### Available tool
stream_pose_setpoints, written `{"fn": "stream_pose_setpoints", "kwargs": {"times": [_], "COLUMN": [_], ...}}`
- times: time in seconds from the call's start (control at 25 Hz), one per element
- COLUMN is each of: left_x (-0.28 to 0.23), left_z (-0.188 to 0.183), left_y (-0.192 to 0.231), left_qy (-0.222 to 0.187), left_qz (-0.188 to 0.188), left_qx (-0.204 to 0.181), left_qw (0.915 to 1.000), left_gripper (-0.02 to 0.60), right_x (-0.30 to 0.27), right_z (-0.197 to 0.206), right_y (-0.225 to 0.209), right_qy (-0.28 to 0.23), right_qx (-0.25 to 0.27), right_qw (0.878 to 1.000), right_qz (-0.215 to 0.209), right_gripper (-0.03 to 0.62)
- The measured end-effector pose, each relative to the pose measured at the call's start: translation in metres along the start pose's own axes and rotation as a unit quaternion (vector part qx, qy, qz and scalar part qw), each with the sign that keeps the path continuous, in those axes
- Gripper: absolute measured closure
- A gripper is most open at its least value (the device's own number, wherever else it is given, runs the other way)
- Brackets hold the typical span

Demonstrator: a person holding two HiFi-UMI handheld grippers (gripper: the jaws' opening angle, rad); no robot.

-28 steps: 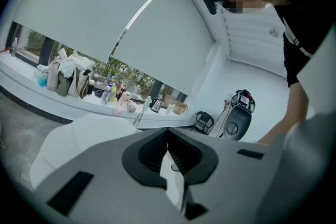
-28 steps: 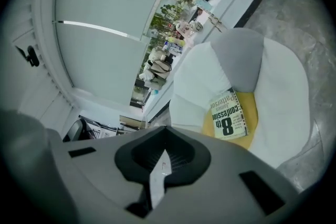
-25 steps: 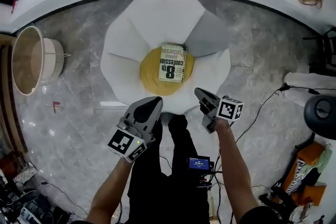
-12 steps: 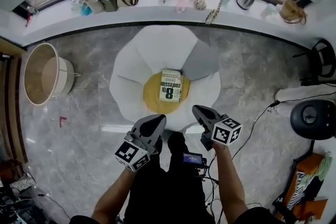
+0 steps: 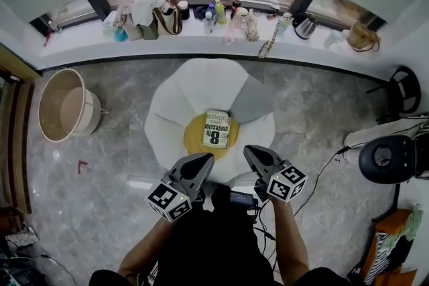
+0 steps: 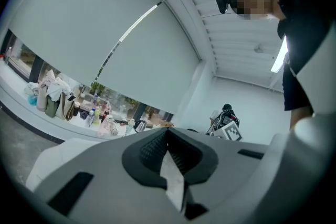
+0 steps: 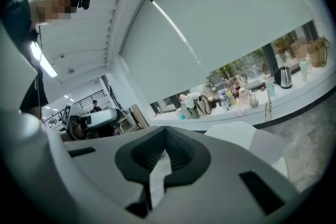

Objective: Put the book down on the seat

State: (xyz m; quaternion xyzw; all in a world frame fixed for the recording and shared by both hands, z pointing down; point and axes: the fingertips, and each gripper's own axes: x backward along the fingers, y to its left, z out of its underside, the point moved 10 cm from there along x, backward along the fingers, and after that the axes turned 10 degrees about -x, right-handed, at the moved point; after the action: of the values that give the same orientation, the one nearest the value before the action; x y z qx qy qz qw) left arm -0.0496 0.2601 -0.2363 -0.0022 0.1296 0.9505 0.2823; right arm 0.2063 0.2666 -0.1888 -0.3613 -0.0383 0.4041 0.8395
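Note:
The book (image 5: 217, 128), pale green with a large black "8" on its cover, lies flat on the yellow centre (image 5: 195, 138) of the flower-shaped seat (image 5: 194, 87) with white petals. Both grippers hang above the seat's near edge, apart from the book. My left gripper (image 5: 203, 158) is shut with nothing between its pads. My right gripper (image 5: 248, 150) is shut and empty too. In the left gripper view the left gripper (image 6: 168, 134) points level at a window sill and blind. In the right gripper view the right gripper (image 7: 166, 131) points over a white petal (image 7: 236, 131).
A round wooden tub (image 5: 64, 106) stands on the marble floor at the left. The window sill (image 5: 214, 17) behind the seat holds bags and bottles. A black round object (image 5: 383, 159), a chair (image 5: 405, 87) and cables (image 5: 328, 161) are at the right.
Both grippers and the head camera have risen, so the seat and book look smaller and farther off. The book has stayed on the yellow centre. The right gripper has rolled.

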Motion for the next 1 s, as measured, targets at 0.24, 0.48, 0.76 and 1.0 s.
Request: {"fn": "stream_pose_setpoints", "kwargs": {"times": [0.24, 0.48, 0.76, 1.0], "left_x": [0.003, 0.008, 0.019, 0.029], "left_z": [-0.032, -0.043, -0.045, -0.041], "left_y": [-0.01, -0.01, -0.008, -0.002], "left_qy": [-0.034, -0.042, -0.035, -0.023], "left_qz": [0.004, 0.005, -0.003, -0.006], "left_qx": [0.002, -0.013, -0.028, -0.044], "left_qw": [0.9994, 0.999, 0.999, 0.9988], "left_gripper": [0.571, 0.572, 0.572, 0.571], "right_x": [0.01, 0.014, 0.019, 0.019], "right_z": [-0.019, -0.036, -0.033, -0.018], "right_y": [0.023, 0.045, 0.064, 0.078], "right_qy": [-0.027, -0.031, -0.036, -0.029], "right_qx": [0.025, 0.055, 0.054, 0.056], "right_qw": [0.999, 0.997, 0.997, 0.997], "right_qz": [-0.015, -0.032, -0.043, -0.054], "right_gripper": [0.58, 0.579, 0.579, 0.579]}}
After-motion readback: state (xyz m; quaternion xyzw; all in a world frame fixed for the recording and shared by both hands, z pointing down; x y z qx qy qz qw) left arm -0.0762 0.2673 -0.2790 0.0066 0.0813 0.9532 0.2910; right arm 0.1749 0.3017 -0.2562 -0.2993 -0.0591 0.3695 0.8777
